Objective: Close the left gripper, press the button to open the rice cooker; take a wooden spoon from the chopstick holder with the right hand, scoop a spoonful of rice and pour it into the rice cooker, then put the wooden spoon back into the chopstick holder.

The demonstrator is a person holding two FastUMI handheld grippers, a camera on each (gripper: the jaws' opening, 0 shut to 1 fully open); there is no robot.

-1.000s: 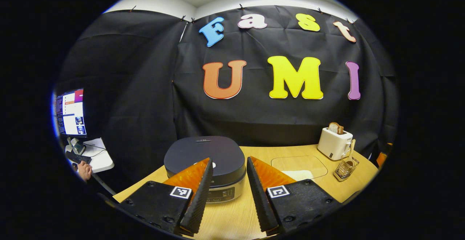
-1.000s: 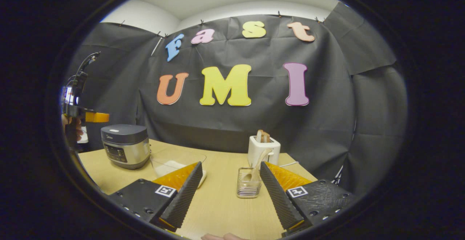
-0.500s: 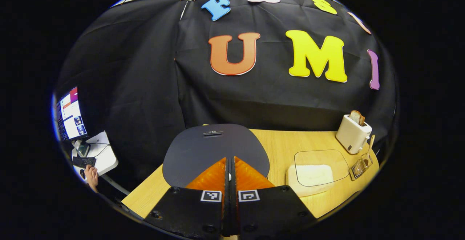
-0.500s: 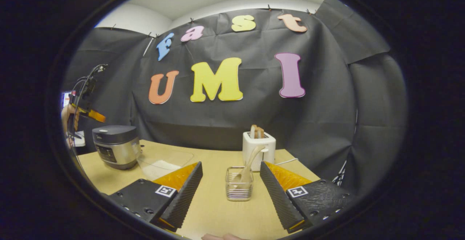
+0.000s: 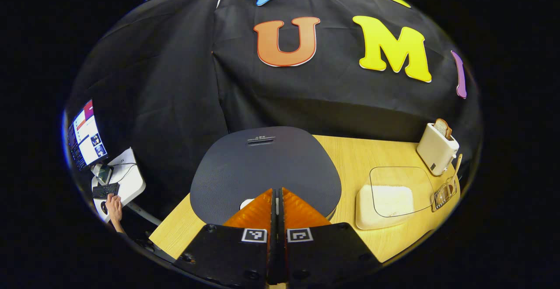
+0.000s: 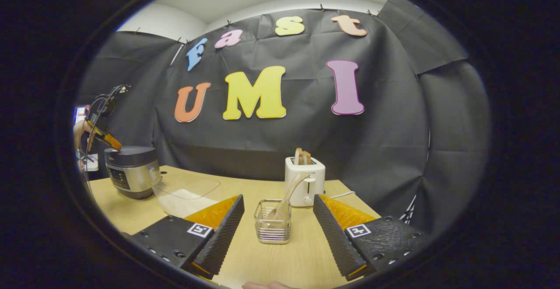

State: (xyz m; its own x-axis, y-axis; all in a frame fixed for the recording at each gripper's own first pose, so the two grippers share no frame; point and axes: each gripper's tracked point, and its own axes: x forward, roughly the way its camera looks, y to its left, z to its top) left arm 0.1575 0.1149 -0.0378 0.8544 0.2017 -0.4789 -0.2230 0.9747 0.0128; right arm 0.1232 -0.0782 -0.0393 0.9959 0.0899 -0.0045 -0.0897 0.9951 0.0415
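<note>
Left claw has its fingers pressed together, nothing between them, tips right over the pale button at the front edge of the rice cooker lid. The button sits just below and a touch left of the tips, so I'd say a short push down does it. Right claw is spread apart, with the chopstick holder straight ahead between its fingers on the tabletop, and the wooden spoon handle leaning up to the right.

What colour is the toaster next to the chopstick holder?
White; the toaster shows best in the right gripper view.
</note>
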